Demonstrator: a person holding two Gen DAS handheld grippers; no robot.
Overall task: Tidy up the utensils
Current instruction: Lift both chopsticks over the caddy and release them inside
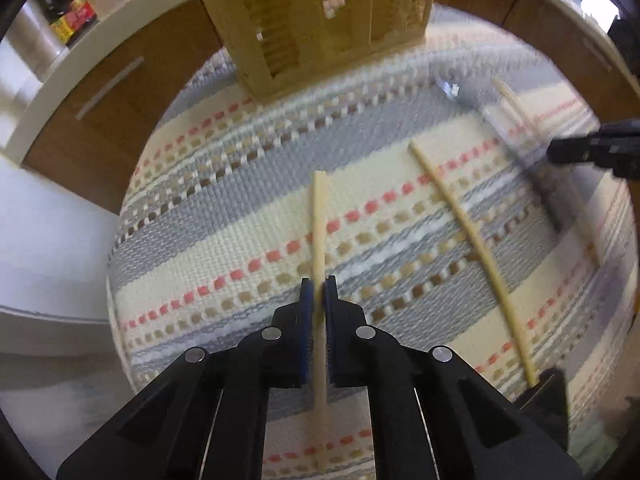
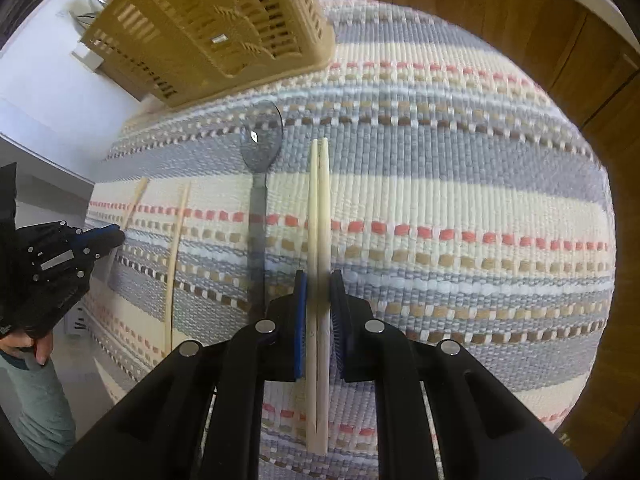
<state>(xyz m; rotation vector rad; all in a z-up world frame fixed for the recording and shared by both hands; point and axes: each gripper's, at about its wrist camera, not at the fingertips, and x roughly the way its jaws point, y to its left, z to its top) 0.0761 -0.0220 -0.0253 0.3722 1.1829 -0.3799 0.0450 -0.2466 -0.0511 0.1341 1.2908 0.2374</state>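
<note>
My left gripper (image 1: 319,292) is shut on a single pale chopstick (image 1: 319,220), which points away over the striped woven mat (image 1: 240,208). In the right wrist view, the left gripper (image 2: 110,237) shows at the left edge with that chopstick (image 2: 135,202). My right gripper (image 2: 318,288) is shut on a pair of pale chopsticks (image 2: 319,200) held side by side; the right gripper (image 1: 560,150) appears at the right edge of the left wrist view. One loose chopstick (image 1: 468,240) (image 2: 176,260) and a clear grey spoon (image 2: 262,140) lie on the mat between the grippers. A tan slotted utensil basket (image 1: 320,20) (image 2: 216,24) stands at the mat's far edge.
Wooden cabinet fronts with pale handles (image 1: 108,84) (image 2: 520,20) lie beyond the mat. A dark jar with a red and yellow label (image 1: 66,8) stands on a white ledge at the far left. A person's hand (image 2: 36,346) holds the left gripper's grip.
</note>
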